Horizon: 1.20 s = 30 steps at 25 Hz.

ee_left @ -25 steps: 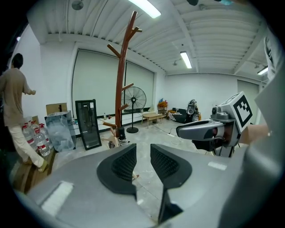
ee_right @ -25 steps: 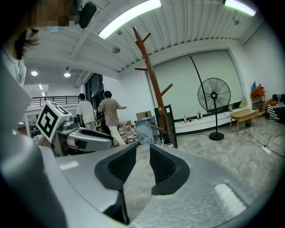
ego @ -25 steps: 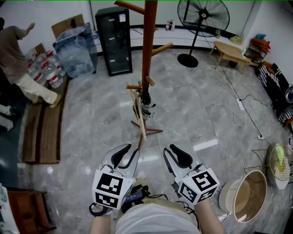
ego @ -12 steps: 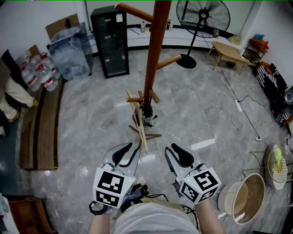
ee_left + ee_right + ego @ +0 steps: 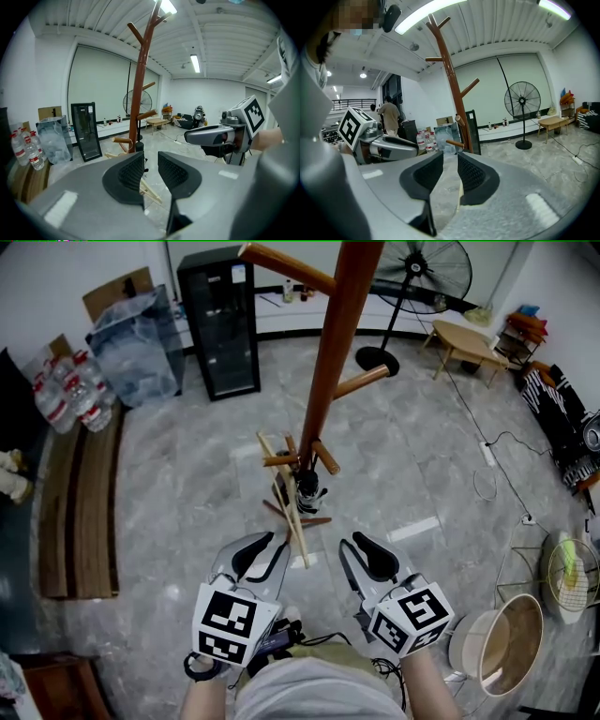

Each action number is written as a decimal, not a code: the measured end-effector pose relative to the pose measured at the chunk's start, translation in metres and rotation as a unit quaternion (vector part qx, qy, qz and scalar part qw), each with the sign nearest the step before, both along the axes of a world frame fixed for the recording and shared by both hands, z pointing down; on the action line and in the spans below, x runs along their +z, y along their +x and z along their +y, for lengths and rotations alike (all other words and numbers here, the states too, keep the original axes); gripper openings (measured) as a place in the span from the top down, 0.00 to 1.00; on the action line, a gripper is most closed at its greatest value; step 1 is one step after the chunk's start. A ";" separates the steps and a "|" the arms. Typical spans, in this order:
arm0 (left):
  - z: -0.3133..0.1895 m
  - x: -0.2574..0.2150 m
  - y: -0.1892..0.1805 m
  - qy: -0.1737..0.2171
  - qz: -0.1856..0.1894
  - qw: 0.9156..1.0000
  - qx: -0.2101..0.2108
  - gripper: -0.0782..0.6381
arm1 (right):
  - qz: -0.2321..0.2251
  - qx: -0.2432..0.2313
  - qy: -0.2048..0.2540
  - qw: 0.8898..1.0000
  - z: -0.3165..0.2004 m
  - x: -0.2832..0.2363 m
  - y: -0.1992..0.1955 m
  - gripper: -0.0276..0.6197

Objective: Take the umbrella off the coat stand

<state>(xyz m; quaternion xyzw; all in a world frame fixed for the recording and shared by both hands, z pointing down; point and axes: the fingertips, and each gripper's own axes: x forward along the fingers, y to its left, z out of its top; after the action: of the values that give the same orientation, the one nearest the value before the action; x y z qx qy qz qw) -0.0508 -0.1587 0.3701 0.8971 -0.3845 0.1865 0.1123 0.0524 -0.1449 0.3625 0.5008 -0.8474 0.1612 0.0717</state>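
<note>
The tall brown coat stand (image 5: 330, 362) rises in the middle of the head view, its base a short way ahead of me. A small dark folded umbrella (image 5: 307, 487) hangs low against the pole by the lowest pegs; in the left gripper view the umbrella (image 5: 140, 153) shows just above the jaws. My left gripper (image 5: 265, 554) and right gripper (image 5: 358, 554) are held side by side short of the stand. Each is open by a narrow gap and holds nothing. The stand (image 5: 451, 84) also fills the middle of the right gripper view.
Pale wooden slats (image 5: 286, 493) lean at the stand's foot. A black glass cabinet (image 5: 220, 324), a floor fan (image 5: 412, 277), water bottles (image 5: 70, 390) and a low table (image 5: 473, 343) line the far side. A round basket (image 5: 511, 643) sits at the right. A person (image 5: 389, 117) stands far off.
I have come closer to the stand, which looms larger and nearer. The person at the left has gone out of the head view. Both grippers keep their pose and gap.
</note>
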 end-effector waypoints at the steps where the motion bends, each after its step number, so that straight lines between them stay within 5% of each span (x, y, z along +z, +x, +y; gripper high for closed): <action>1: -0.002 0.000 0.000 -0.001 0.000 1.000 0.002 0.76 | 0.001 0.001 0.000 1.000 -0.002 0.000 -0.001 0.82; 12: -0.015 0.002 -0.001 -0.004 -0.003 1.000 0.005 0.76 | 0.013 0.008 0.004 1.000 -0.021 -0.001 0.003 0.82; 30: -0.037 -0.002 0.002 0.000 -0.001 0.999 -0.052 0.76 | 0.023 -0.054 0.007 0.998 -0.070 0.002 0.002 0.82</action>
<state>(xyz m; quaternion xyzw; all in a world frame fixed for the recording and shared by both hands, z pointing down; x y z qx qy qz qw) -0.0484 -0.1957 0.3677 0.8758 -0.4306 0.1812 0.1214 0.0546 -0.2149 0.3645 0.4586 -0.8724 0.1396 0.0959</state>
